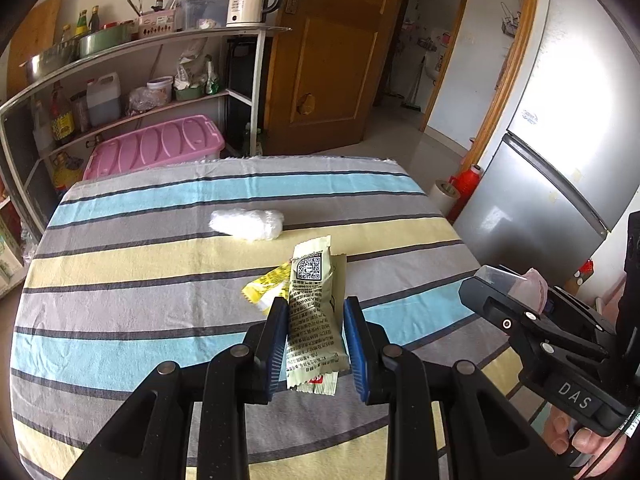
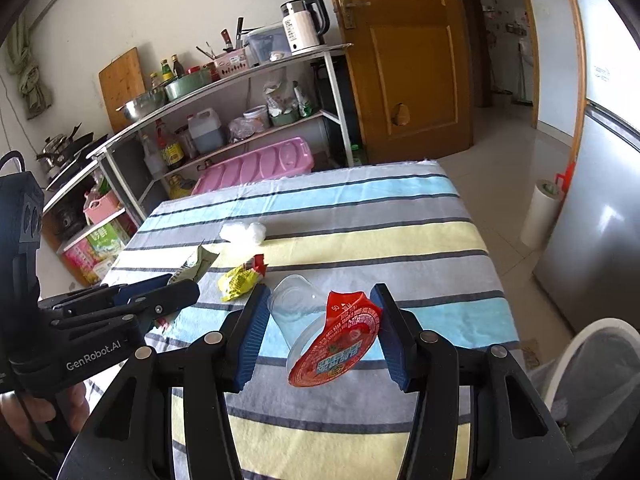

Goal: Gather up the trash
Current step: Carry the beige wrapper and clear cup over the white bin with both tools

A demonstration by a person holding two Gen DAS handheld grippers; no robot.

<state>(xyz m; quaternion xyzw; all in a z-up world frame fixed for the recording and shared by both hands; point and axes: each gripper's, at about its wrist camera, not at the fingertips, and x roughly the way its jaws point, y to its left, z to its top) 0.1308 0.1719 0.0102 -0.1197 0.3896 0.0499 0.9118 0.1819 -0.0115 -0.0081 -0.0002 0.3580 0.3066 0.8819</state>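
Trash is in both grippers, above the striped bench (image 1: 120, 264). The left gripper (image 1: 316, 344) has its jaws pinching a pale green wrapper (image 1: 314, 312), which stands up between the blue pads. The right gripper (image 2: 320, 336) has its jaws spread wide around a clear plastic cup (image 2: 296, 308) with a peeled red foil lid (image 2: 340, 344); the lid touches the right-hand pad. Just ahead of the left jaws lies a yellow wrapper (image 2: 238, 280) on the bench, and farther ahead a white wad of tissue (image 1: 246, 224). To the right of the right jaws, below the bench edge, stands a white bin (image 2: 596, 384).
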